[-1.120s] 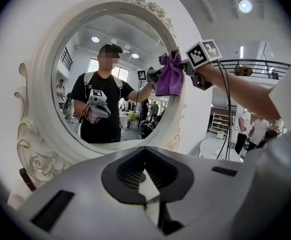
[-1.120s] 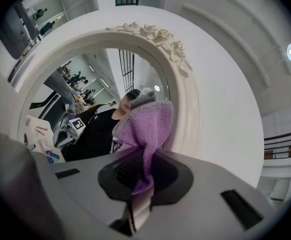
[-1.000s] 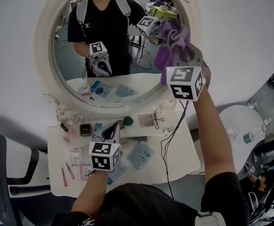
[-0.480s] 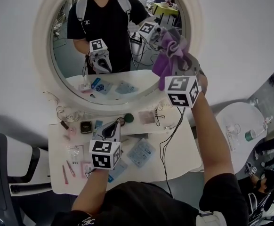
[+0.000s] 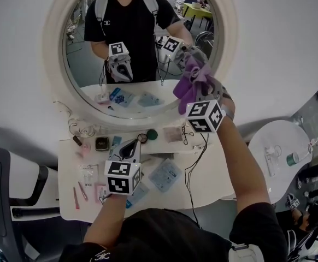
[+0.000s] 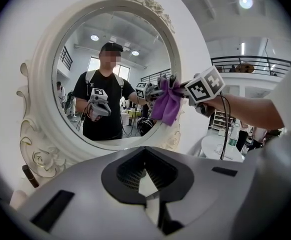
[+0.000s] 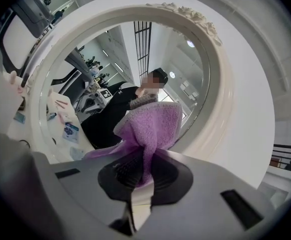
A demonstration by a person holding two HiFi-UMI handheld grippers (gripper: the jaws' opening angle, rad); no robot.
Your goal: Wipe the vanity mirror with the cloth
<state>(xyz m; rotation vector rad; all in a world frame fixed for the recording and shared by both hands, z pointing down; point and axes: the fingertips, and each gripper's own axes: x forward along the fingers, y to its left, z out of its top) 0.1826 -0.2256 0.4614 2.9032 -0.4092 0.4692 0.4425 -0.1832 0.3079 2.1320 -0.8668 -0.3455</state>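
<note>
– Purple cloth (image 7: 150, 126): position?
– Clamped between the jaws of the right gripper (image 5: 196, 86) and held against the lower right part of the vanity mirror (image 5: 93, 78) glass, just beside the white frame (image 5: 54, 64).
– Left gripper (image 5: 128, 150): status?
– Jaws closed together with nothing between them. It is held low over the white vanity table (image 5: 208, 173), above scattered packets, well apart from the cloth.
</note>
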